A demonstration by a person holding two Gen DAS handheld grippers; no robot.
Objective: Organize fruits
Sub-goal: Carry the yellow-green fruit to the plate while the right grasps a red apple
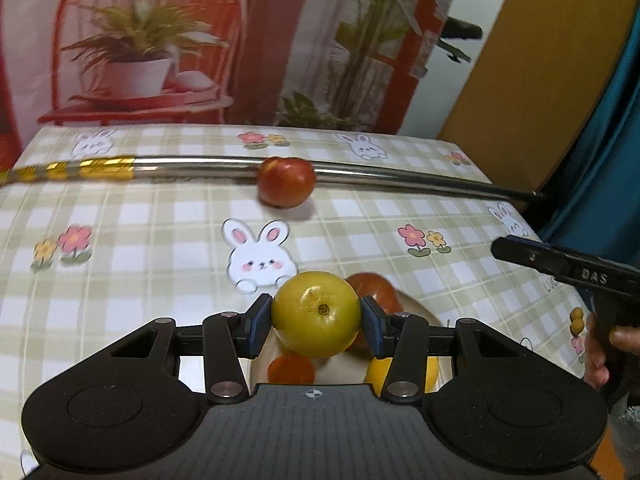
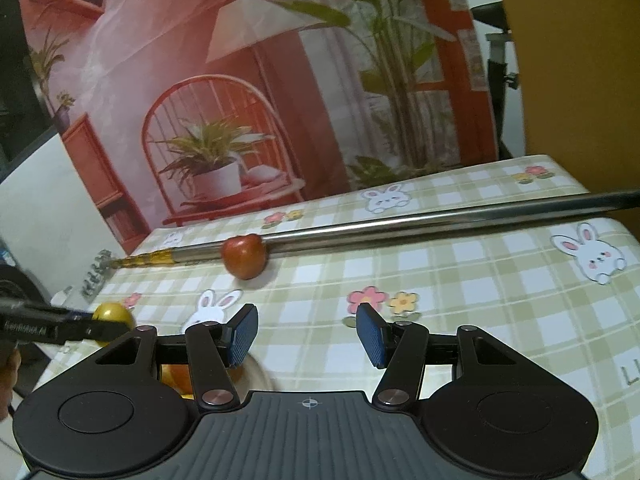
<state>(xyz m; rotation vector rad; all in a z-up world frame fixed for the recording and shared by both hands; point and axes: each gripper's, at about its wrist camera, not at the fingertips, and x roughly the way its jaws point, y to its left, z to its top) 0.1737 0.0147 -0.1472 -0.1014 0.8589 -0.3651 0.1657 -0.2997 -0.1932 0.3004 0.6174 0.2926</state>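
Surface: checked bunny-print tablecloth (image 1: 160,240), long steel rod (image 1: 400,178) lying across it
Left gripper (image 1: 316,320): clenched on round yellow-green fruit (image 1: 316,314), above pale bowl (image 1: 412,308) of fruit
Right gripper (image 2: 308,330): released, holding nothing
Loose fruit: round red apple (image 1: 285,182) touching the rod

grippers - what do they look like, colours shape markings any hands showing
Both match: the left gripper and right gripper have matte black bodies with ribbed tops, a small white crosshair mark, round side discs and silver pivot screws, and blue textured pads. From the left wrist view, the right one shows embossed lettering, and the bare fingers of a hand grip its handle.
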